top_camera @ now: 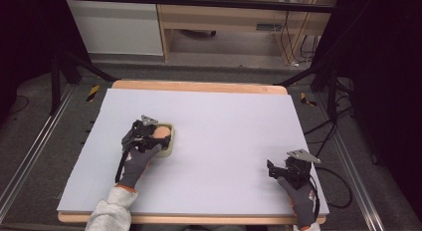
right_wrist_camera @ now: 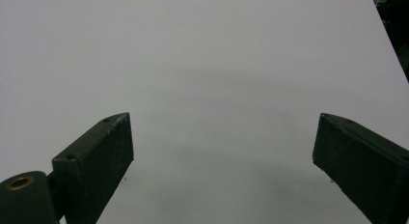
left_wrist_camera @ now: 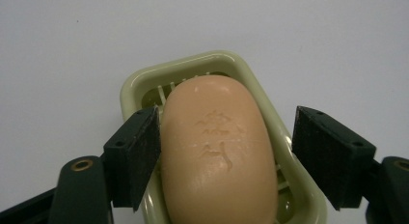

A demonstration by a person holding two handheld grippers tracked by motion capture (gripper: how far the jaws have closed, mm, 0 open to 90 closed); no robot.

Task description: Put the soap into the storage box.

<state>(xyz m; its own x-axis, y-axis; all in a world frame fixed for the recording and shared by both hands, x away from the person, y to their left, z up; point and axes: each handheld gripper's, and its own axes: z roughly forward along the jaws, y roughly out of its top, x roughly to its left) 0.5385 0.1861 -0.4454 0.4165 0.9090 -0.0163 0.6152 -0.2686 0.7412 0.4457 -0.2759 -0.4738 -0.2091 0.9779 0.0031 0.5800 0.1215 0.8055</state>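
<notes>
A pale sheet (top_camera: 219,141) covers the wooden table, dark room around. The left gripper (left_wrist_camera: 226,151) stands parted around soap (left_wrist_camera: 217,147) in its dish (left_wrist_camera: 140,84), the right pad clear; the right gripper (right_wrist_camera: 222,156) gapes empty

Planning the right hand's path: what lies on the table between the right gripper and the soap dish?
Nothing: in the high view the white table is bare from the right gripper across to the soap dish.

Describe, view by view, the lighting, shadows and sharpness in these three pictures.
High view: white table evenly lit, surroundings dark, slightly soft. Left gripper view: soap and dish sharp, no glare. Right gripper view: a faint, diffuse shadow lies on the table ahead of the right tool.
</notes>
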